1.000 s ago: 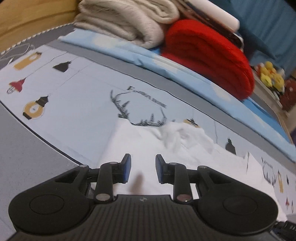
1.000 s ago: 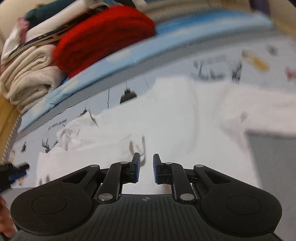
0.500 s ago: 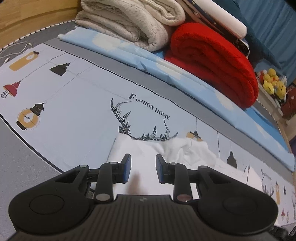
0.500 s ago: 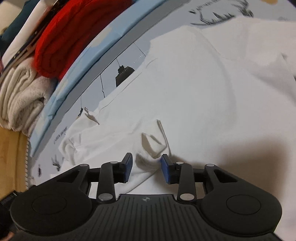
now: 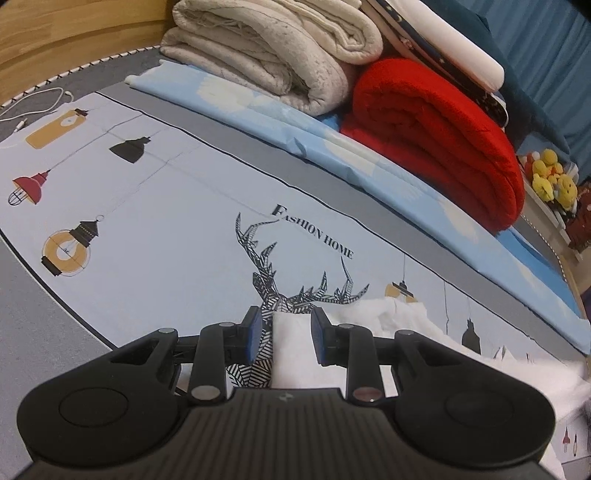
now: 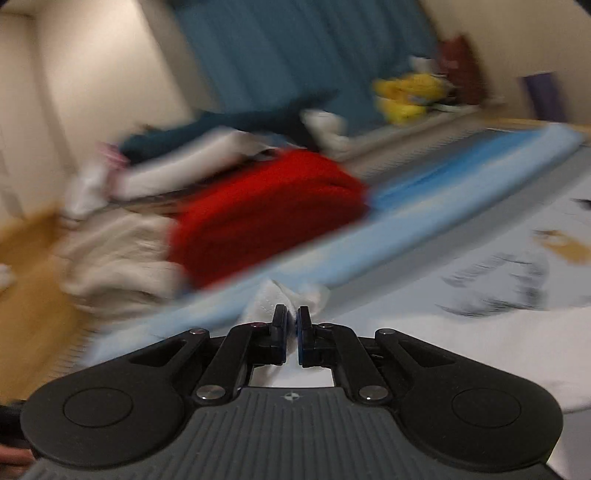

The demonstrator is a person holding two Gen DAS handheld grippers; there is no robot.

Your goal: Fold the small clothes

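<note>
I can read one text: "FASHION HOME" in dark capitals, printed on the pale blue bedsheet (image 5: 177, 221) just above a geometric deer-antler drawing (image 5: 295, 280). In my right wrist view everything is too blurred to read.

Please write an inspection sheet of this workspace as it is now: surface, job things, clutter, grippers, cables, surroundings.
Surface: pale printed bed sheet with lamp drawings, a deer head and the words FASHION HOME.
Job's things: white cloth garment lying on the sheet, its edge between the left fingers.
Clutter: folded beige fleece blanket, folded red knit blanket, light blue folded sheet, all stacked at the far side.
Grippers: left gripper part open, over the garment's edge, pads not pressing; right gripper has just closed, pinching a fold of white cloth.
Cables: white cable at the far left edge.
Surroundings: wooden headboard, teal curtain, yellow plush toys; right view blurred.
</note>
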